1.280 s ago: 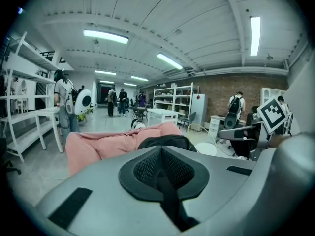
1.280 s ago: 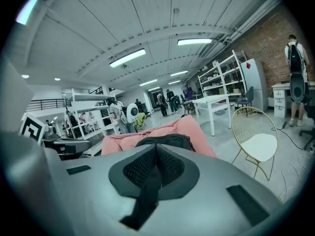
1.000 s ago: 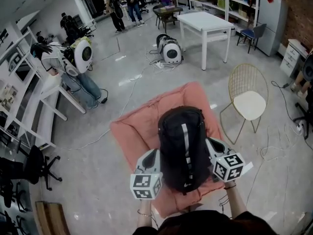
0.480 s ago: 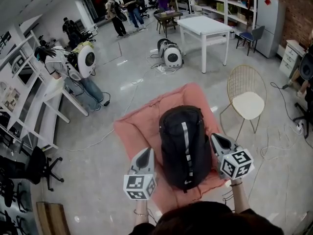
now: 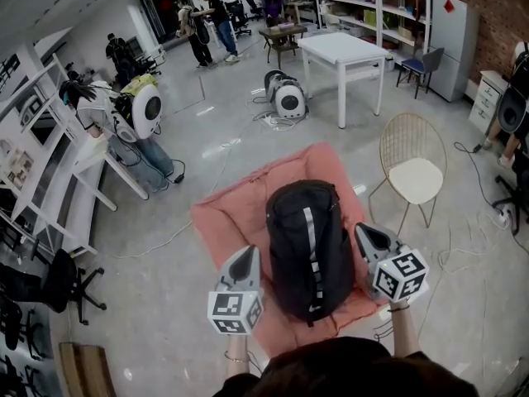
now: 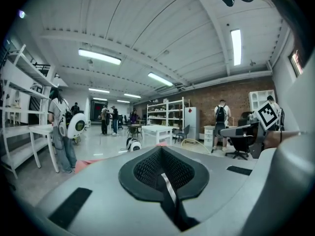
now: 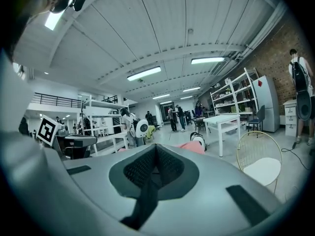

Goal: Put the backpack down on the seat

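Looking down from my head, the black backpack (image 5: 307,251) lies flat on the pink seat (image 5: 227,222), which sits on the grey floor. The backpack's rounded top end points away from me, and a pale stripe runs down its middle. It covers the centre of the seat, and pink shows at its left, its far side and its near right corner.

My left gripper (image 5: 246,256) hangs just beside the backpack's left side, over the seat's near left edge. My right gripper (image 5: 364,233) hangs just beside its right side. From this view, neither one seems to touch the backpack. Both point away from me, roughly level.

In the left gripper view, the grey jaws are pressed together, with only a dark seam between the meshed pads. The right gripper view shows the same: jaws together, nothing clamped. The backpack appears in neither gripper view.

To the right of the seat stands a gold wire chair (image 5: 416,172) with a white pad. Farther off is a white table (image 5: 343,48), with shelving behind it. Several people (image 5: 211,23) stand at the back of the room.
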